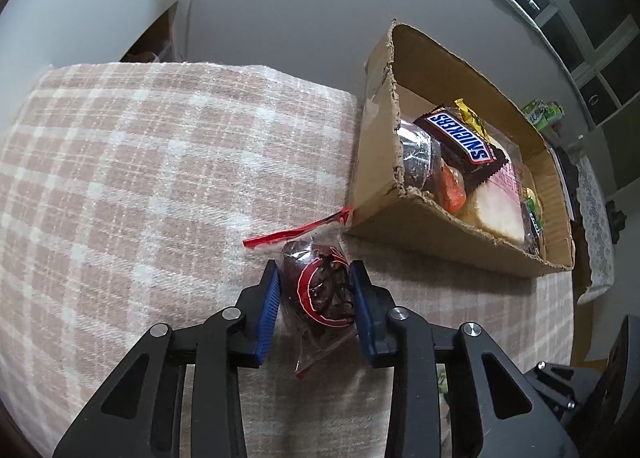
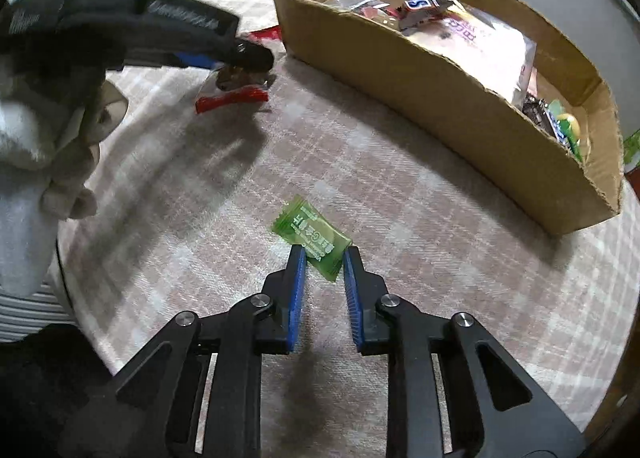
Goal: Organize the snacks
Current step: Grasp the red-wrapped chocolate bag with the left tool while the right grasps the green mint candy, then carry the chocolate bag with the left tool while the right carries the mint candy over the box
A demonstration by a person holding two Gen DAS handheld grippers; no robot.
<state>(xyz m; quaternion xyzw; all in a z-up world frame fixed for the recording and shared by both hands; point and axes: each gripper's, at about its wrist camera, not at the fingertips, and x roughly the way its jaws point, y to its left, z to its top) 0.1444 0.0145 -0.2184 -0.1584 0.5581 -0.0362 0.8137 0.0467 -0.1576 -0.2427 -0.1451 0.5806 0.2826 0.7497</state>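
Left wrist view: your left claw (image 1: pixel 316 294) is clamping the red-sealed snack bag (image 1: pixel 320 290) beside the cardboard box (image 1: pixel 420 225); your right claw (image 2: pixel 323 262), fingers apart, is straddling the green candy (image 2: pixel 314 236).

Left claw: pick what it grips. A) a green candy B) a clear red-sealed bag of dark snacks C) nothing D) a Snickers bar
B: the left claw is shut on the bag, pads pressing both its sides; the Snickers lies in the box, and the green candy sits by the right claw.

Cardboard box (image 2: pixel 452 97) beside bare tablecloth (image 2: pixel 400 197)
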